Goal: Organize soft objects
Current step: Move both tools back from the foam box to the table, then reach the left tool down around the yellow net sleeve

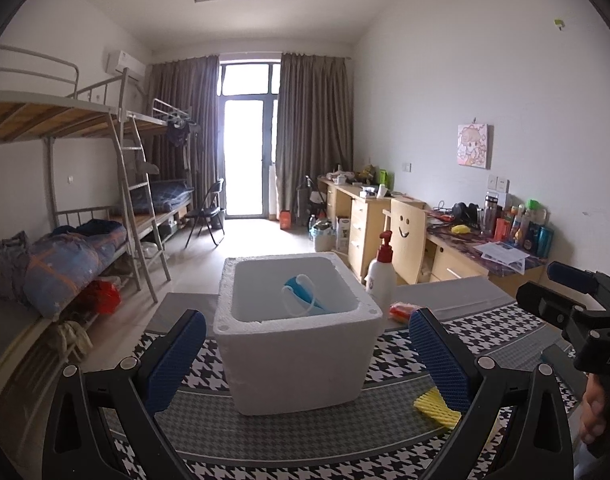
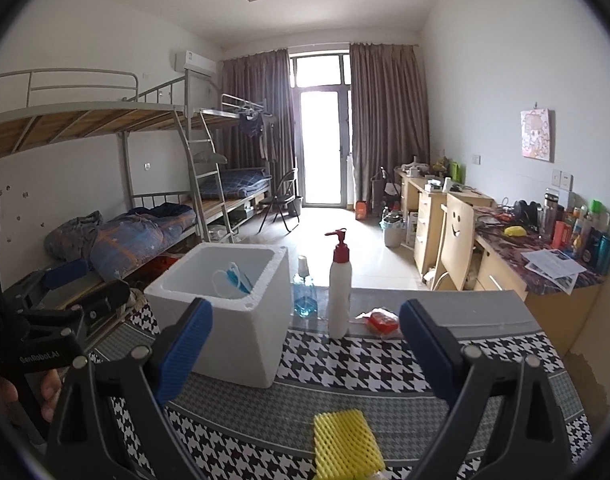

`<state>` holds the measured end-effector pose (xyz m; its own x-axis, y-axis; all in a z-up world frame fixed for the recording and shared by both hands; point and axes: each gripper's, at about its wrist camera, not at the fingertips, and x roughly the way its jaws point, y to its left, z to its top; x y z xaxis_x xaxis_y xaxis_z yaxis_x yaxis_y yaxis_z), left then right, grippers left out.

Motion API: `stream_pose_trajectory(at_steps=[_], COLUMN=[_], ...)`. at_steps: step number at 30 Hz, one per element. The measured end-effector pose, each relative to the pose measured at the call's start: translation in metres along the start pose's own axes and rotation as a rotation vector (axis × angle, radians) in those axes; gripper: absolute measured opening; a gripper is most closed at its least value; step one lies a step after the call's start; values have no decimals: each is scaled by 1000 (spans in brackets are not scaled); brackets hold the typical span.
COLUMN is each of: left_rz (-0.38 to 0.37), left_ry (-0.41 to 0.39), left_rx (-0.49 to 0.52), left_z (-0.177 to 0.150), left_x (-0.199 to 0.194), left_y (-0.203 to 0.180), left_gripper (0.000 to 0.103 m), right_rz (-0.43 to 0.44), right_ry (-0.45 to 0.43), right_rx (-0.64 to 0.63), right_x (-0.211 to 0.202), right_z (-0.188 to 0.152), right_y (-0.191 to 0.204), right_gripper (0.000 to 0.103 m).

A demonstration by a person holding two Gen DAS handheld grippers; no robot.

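Right wrist view: right gripper (image 2: 305, 344) spread wide, empty, above yellow foam net (image 2: 347, 442); judged light, squashy; pinch across its middle.

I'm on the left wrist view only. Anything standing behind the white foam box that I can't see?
Observer: Yes, a clear bottle of blue liquid stands beside the white foam box, left of the white pump bottle with the red top.
Operator: How does the yellow foam net sleeve lie relative to the right gripper?
Observer: The yellow foam net sleeve lies on the houndstooth tablecloth, centred under the open right gripper, not touched.
Operator: And the orange packet?
Observer: The orange item in clear wrap lies fully exposed right of the pump bottle, apart from it.
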<state>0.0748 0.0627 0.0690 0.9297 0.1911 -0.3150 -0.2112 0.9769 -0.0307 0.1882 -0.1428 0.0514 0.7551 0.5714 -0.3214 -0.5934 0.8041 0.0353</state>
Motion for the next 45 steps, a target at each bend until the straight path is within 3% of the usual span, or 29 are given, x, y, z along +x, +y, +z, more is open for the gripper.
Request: stream_pose_trajectory(at_steps=[23,45], left_rz=[-79,-153], left_ry=[-2,64], left_rx=[10,1], left_z=[-34,-61], left_x=[-2,7], left_y=[-29,-53], left_gripper=[102,102], right_rz=[-70,-88], right_ry=[-11,67], right_rx=[50,114], right_x=[-22,-20], right_z=[-45,-78], right_y=[-21,-42], right_gripper=[96,96])
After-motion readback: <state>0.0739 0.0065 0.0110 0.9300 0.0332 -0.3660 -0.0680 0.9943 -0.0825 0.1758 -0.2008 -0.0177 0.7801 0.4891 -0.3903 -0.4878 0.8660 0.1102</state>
